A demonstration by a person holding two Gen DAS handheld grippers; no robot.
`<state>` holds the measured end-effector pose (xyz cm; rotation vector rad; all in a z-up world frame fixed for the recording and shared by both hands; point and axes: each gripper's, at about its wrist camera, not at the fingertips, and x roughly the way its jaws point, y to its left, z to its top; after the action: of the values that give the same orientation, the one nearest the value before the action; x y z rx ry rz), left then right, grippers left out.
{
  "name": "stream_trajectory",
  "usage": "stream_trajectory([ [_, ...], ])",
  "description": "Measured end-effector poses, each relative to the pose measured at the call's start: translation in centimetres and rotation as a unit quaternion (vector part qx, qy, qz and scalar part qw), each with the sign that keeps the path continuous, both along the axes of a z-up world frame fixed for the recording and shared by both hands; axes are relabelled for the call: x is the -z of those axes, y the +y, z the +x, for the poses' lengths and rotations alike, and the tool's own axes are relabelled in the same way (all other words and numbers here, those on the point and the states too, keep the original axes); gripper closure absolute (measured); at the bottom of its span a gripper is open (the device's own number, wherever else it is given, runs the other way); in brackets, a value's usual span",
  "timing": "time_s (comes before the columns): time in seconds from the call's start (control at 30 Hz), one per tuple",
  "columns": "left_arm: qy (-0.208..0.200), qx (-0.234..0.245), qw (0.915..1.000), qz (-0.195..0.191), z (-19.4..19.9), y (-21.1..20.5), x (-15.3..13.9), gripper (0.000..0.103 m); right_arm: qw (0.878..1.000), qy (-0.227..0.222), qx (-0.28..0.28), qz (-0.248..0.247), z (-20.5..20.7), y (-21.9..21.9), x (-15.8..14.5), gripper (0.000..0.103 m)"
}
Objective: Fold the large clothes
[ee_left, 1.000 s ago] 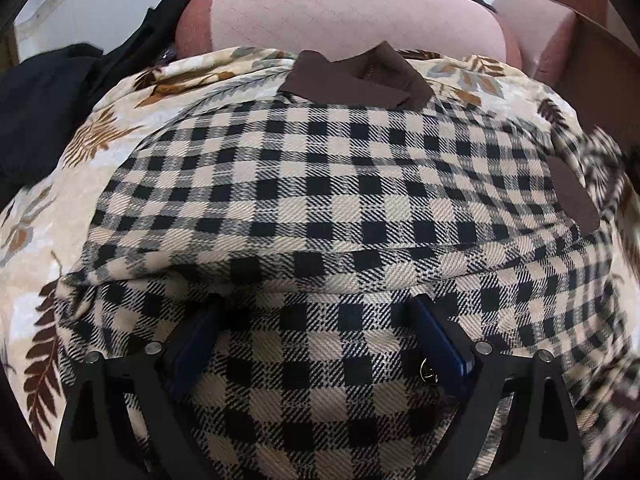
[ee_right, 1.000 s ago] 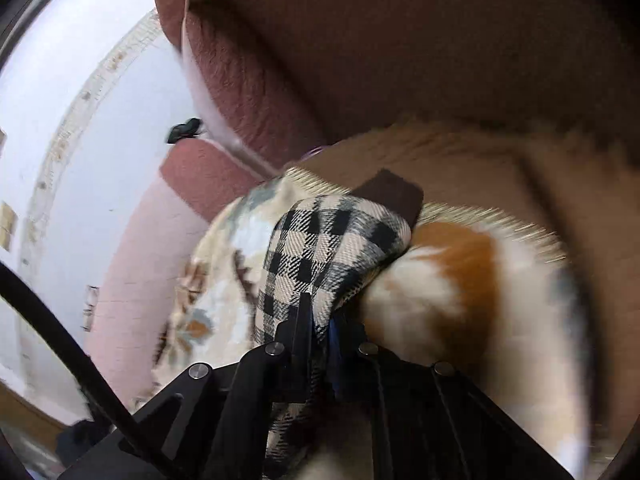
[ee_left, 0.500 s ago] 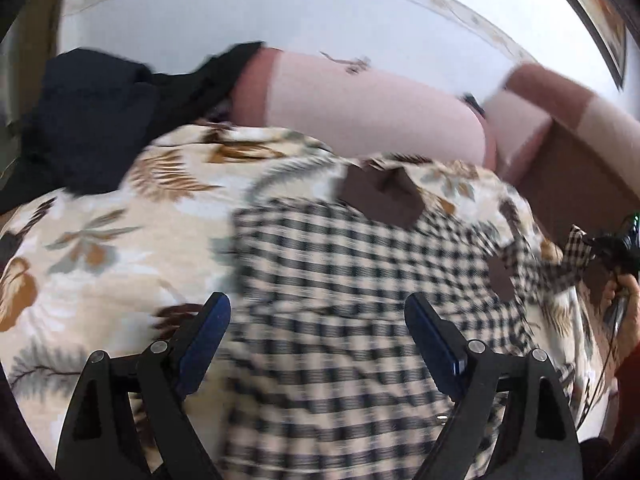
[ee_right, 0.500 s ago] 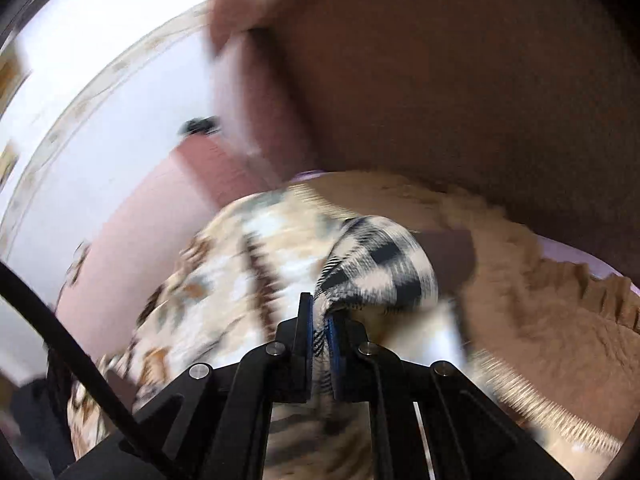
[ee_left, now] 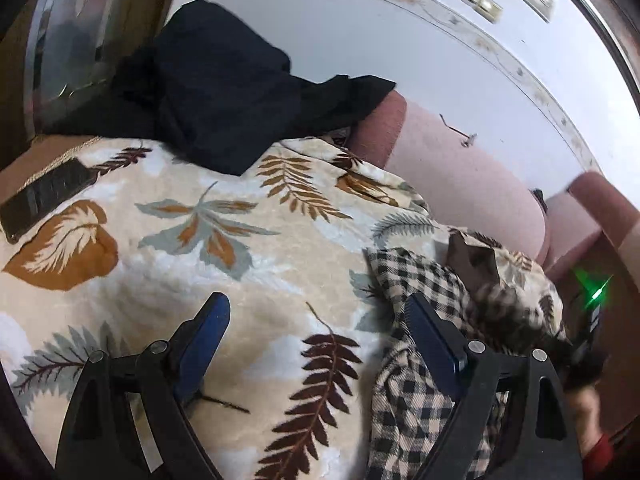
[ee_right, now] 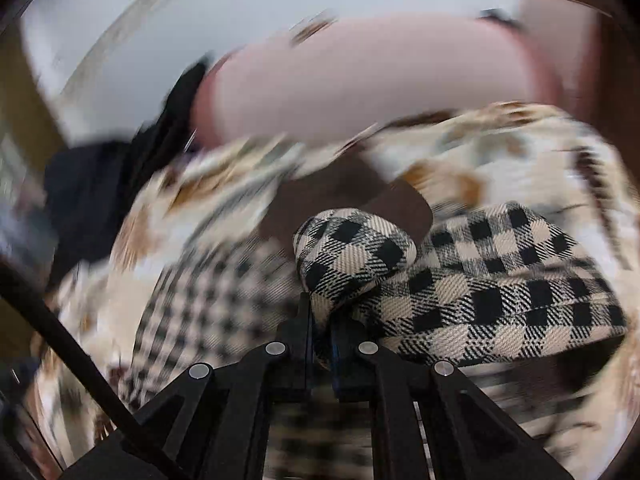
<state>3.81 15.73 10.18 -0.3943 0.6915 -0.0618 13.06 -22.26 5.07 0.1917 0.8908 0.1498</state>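
Observation:
A black-and-cream checked garment [ee_left: 412,396] with a brown collar [ee_left: 472,260] lies bunched on a leaf-print blanket [ee_left: 208,248]. My left gripper [ee_left: 316,328] is open and empty above the blanket, the garment beside its right finger. In the right wrist view my right gripper [ee_right: 320,320] is shut on a fold of the checked garment [ee_right: 352,256] and holds it above the rest of the cloth [ee_right: 500,292]. That view is blurred.
A black garment [ee_left: 224,92] lies heaped at the back of the blanket. A dark remote [ee_left: 44,196] lies at the left edge. A pink sofa back [ee_left: 464,184] and white wall stand behind. A green light [ee_left: 596,292] shows at right.
My left gripper has let go of the checked garment and swung left over the blanket. My right gripper has carried its fold leftward over the garment.

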Motion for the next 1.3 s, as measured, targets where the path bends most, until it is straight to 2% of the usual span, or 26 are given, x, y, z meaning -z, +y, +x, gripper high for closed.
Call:
stream_trajectory([
  [0.03, 0.003, -0.003, 1.0, -0.005, 0.2, 0.2, 0.1, 0.015, 1.0, 0.005, -0.016, -0.016, 0.2, 1.4, 0.7, 0.09],
  [0.1, 0.009, -0.005, 0.9998, -0.017, 0.4, 0.4, 0.4, 0.015, 0.997, 0.009, -0.063, -0.043, -0.1, 4.7, 1.9, 0.073],
  [0.13, 0.011, -0.006, 0.9996, -0.024, 0.4, 0.6, 0.4, 0.015, 0.995, 0.007, -0.085, -0.051, -0.4, 5.9, 2.1, 0.052],
  [0.17, 0.012, -0.006, 0.9995, -0.029, 0.4, 0.8, 0.5, 0.015, 0.993, -0.002, -0.106, -0.06, -1.1, 7.0, 2.2, 0.042],
  [0.27, 0.01, -0.01, 0.9994, -0.033, 0.2, 0.8, 0.4, 0.015, 0.984, 0.009, -0.175, -0.036, -3.2, 8.3, 1.8, 0.042],
  [0.4, 0.007, -0.005, 0.9991, -0.041, -0.2, 0.6, 0.1, 0.015, 0.976, 0.011, -0.216, 0.022, -6.2, 6.1, -0.4, 0.042],
  [0.5, 0.004, 0.002, 0.999, -0.044, -0.2, 0.2, -0.1, 0.015, 0.987, -0.005, -0.163, 0.011, -6.2, 3.3, -1.8, 0.042],
  [0.63, 0.013, 0.018, 0.9988, -0.044, 0.2, -0.7, 0.3, 0.015, 0.997, 0.005, -0.079, -0.02, -3.5, 1.1, -1.6, 0.055],
  [0.83, 0.021, 0.014, 0.999, -0.037, 0.5, -0.7, 0.7, 0.015, 0.997, 0.0, -0.077, -0.028, 0.8, 5.6, -0.7, 0.054],
  [0.93, 0.029, 0.007, 0.9982, -0.053, 0.8, 0.0, 1.1, 0.015, 0.996, -0.005, -0.075, -0.055, 3.1, 8.9, 0.1, 0.043],
  [1.03, 0.035, 0.001, 0.9974, -0.064, 0.9, 0.5, 1.4, 0.015, 0.992, 0.016, -0.07, -0.102, 4.7, 10.7, 2.1, 0.041],
  [1.07, 0.036, 0.001, 0.9972, -0.066, 1.0, 0.6, 1.4, 0.015, 0.99, 0.034, -0.061, -0.126, 5.3, 11.0, 3.1, 0.065],
  [1.1, 0.037, 0.002, 0.9969, -0.069, 1.0, 0.7, 1.4, 0.015, 0.989, 0.05, -0.056, -0.131, 5.7, 10.9, 3.9, 0.083],
  [1.17, 0.04, 0.003, 0.9964, -0.075, 1.1, 0.9, 1.4, 0.015, 0.993, 0.042, -0.04, -0.104, 5.5, 10.1, 3.5, 0.089],
  [1.23, 0.042, 0.005, 0.9959, -0.08, 1.2, 0.9, 1.5, 0.015, 0.996, 0.033, -0.027, -0.072, 5.1, 9.6, 2.6, 0.089],
  [1.3, 0.046, 0.005, 0.9955, -0.083, 1.5, 1.0, 1.6, 0.015, 0.997, 0.021, -0.031, -0.062, 5.0, 10.0, 1.8, 0.089],
])
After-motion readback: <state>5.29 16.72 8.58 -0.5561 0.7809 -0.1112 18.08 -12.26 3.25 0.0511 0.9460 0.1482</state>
